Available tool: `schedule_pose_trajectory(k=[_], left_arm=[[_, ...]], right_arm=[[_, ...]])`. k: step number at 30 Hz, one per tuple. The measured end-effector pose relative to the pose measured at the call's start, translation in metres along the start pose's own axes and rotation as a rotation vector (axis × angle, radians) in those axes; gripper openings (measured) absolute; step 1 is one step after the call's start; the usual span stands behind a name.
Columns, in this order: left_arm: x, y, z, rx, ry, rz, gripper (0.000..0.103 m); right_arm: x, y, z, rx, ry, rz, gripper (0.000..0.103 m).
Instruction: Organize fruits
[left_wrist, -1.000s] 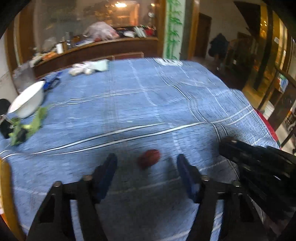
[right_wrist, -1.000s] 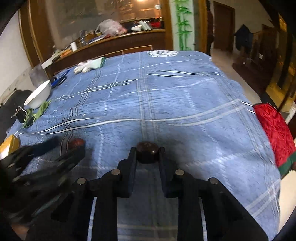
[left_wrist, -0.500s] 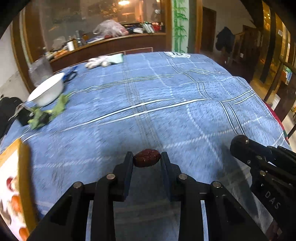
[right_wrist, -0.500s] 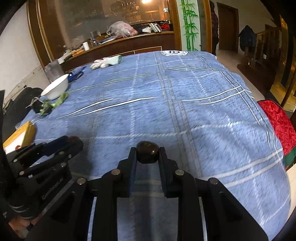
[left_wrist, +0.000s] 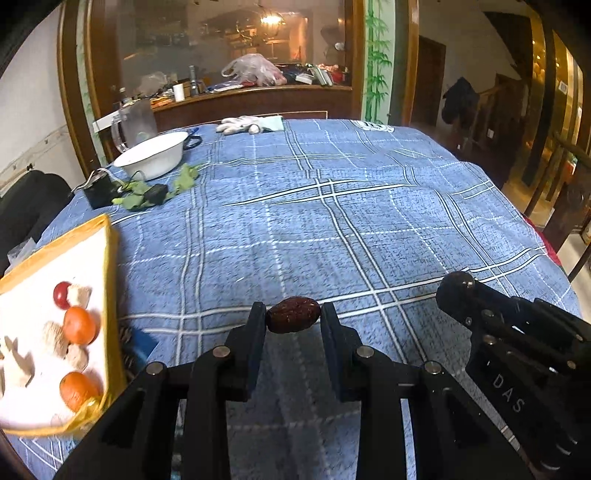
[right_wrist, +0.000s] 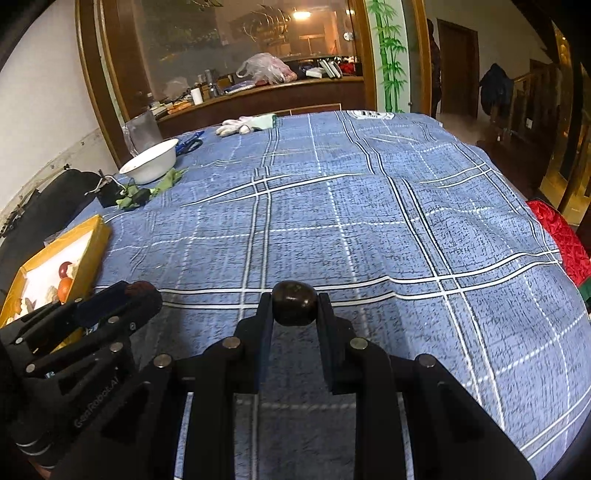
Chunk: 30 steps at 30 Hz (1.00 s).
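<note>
- Left claw (left_wrist: 293, 319) is closed down on a wrinkly red date (left_wrist: 293, 320), pinched end to end right at the fingertips, lifted off the cloth.
- Right claw (right_wrist: 294, 309) is just as snug, around a dark round fruit (right_wrist: 294, 303) that sits high between the tips, also up in the air.
- Both grips are tip-only imo, so a jerk or a tilt on the way over could pop either fruit out, and the round one would roll on this blue plaid cloth (right_wrist: 369, 221).
- The two claws are close side by side; in the right view the left one is just beside mine, so if I swing both at once they could knock together.
- The yellow-rimmed tray (left_wrist: 107, 280) sits at the counter's near left corner, with small oranges (left_wrist: 78, 326) and a red fruit (left_wrist: 62, 294) already in it. Dropping from too high could bounce a fruit back out over the low rim.
- Farther out on the left edge there's a white bowl (left_wrist: 151, 155) and some green scraps (left_wrist: 184, 177), well apart from my path.
</note>
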<state>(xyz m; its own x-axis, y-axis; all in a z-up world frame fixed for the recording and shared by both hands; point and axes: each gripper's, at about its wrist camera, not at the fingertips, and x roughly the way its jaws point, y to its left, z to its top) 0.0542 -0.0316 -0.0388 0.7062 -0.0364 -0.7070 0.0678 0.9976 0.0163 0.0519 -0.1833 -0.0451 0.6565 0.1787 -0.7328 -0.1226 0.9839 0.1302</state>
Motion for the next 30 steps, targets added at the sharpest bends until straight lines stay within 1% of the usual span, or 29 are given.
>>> schedule_pose_trajectory(k=[8, 13, 15, 30], left_arm=[[-0.006, 0.006, -0.010, -0.025, -0.027, 0.017, 0.029], [-0.011, 0.004, -0.013, -0.026, -0.069, 0.036, 0.029], [-0.012, 0.004, -0.013, -0.028, -0.080, 0.040, 0.029], [-0.011, 0.004, -0.014, -0.032, -0.086, 0.041, 0.029]], right_arm=[[-0.015, 0.012, -0.007, -0.026, -0.063, -0.013, 0.025], [-0.021, 0.014, -0.008, -0.033, -0.092, -0.019, 0.025], [-0.021, 0.014, -0.008, -0.033, -0.097, -0.019, 0.025], [-0.024, 0.014, -0.009, -0.034, -0.105, -0.021, 0.025]])
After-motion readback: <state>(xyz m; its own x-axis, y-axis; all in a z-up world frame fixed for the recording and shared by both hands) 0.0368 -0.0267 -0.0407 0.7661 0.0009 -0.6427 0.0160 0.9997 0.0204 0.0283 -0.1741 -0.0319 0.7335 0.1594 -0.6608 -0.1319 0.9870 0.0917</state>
